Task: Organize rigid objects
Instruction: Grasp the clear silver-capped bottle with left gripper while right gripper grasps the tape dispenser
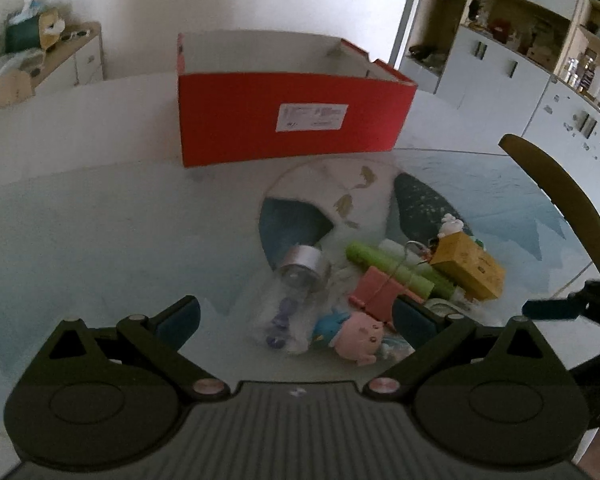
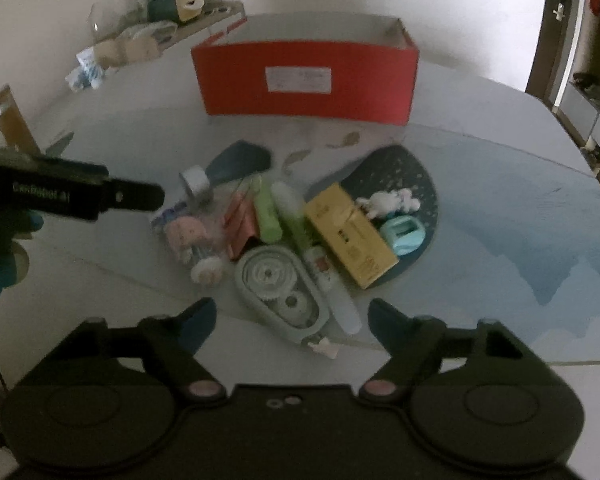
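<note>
A pile of small objects lies on the table in front of an open red box [image 1: 292, 120] [image 2: 306, 80]. It holds a clear bottle with a silver cap [image 1: 300, 270] [image 2: 196, 184], a pink and blue toy [image 1: 350, 334] [image 2: 186, 232], a pink clip [image 1: 376, 290] [image 2: 242, 220], green tubes [image 1: 392, 268] [image 2: 268, 212], a yellow box [image 1: 468, 266] [image 2: 350, 232], a white figurine [image 2: 388, 200], a teal sharpener [image 2: 404, 234] and a correction-tape dispenser [image 2: 280, 288]. My left gripper [image 1: 296, 318] is open over the bottle and toy. My right gripper [image 2: 292, 320] is open over the dispenser.
The table [image 1: 80, 220] has a blue-patterned cover under glass. A chair back [image 1: 564, 196] stands at the right edge. A side cabinet with clutter [image 1: 40, 52] is at the far left, shelving [image 1: 520, 40] at the far right. The left gripper's body [image 2: 68, 192] reaches in from the left.
</note>
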`<control>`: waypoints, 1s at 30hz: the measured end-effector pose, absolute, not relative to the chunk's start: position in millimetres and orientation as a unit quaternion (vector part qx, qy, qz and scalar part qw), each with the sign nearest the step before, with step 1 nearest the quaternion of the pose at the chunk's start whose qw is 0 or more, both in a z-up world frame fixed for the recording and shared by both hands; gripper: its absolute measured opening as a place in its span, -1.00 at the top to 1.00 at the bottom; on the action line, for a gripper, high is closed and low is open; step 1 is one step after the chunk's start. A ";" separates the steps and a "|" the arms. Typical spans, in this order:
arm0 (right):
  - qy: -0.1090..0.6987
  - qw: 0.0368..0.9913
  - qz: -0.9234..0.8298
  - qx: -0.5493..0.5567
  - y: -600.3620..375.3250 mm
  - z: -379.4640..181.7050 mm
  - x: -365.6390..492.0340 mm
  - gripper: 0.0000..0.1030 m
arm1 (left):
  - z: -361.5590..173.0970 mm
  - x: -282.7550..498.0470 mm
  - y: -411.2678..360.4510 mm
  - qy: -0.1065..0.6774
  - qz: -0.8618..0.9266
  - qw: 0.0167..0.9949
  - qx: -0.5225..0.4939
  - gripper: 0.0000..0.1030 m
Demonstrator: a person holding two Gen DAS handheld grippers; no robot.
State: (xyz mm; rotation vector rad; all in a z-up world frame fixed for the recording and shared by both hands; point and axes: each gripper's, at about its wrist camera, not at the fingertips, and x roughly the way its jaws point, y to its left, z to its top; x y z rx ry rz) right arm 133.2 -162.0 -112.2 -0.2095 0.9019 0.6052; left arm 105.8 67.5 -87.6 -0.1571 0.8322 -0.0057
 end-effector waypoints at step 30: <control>0.428 0.828 0.323 -0.161 -132.7 -137.9 150.9 -0.18 | -127.4 142.9 94.9 0.430 -0.024 0.891 -0.144 -0.73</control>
